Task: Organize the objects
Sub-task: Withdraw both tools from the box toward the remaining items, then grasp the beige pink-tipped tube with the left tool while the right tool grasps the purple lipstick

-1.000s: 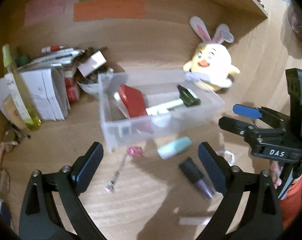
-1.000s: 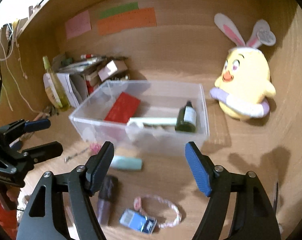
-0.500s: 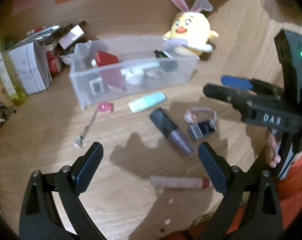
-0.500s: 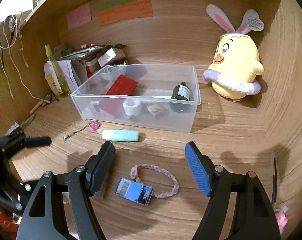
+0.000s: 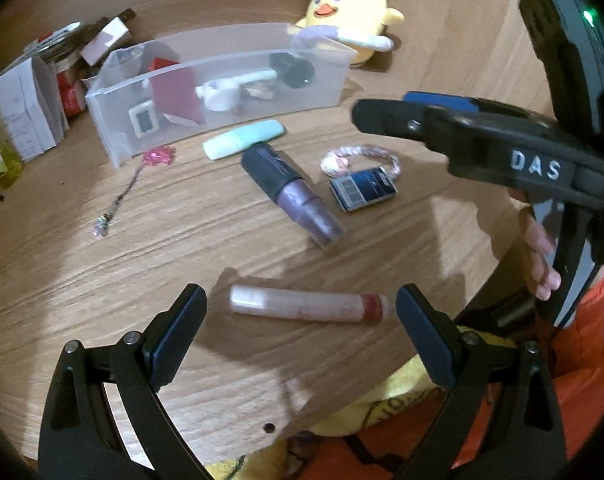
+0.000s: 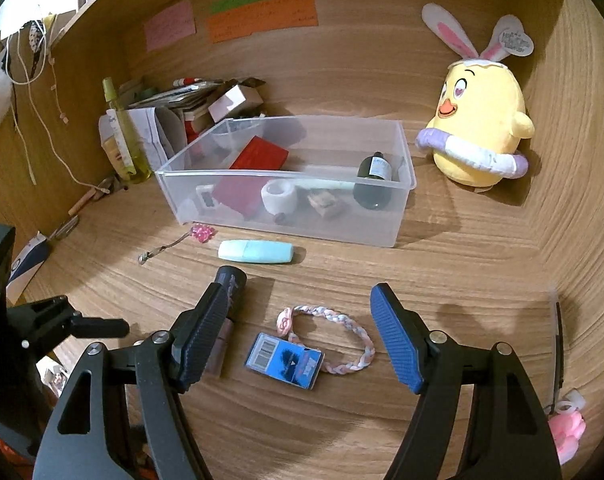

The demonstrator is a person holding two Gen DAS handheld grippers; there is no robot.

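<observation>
Clear bin (image 6: 397, 216) on wooden desk (image 6: 461, 280), wood-panelled alcove.

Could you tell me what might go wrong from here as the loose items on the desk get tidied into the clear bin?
The pink tube lies near the desk edge before the open left gripper; a nudge might roll it off. The bracelet touches the blue card under the open right gripper, so lifting one could drag the other.
</observation>
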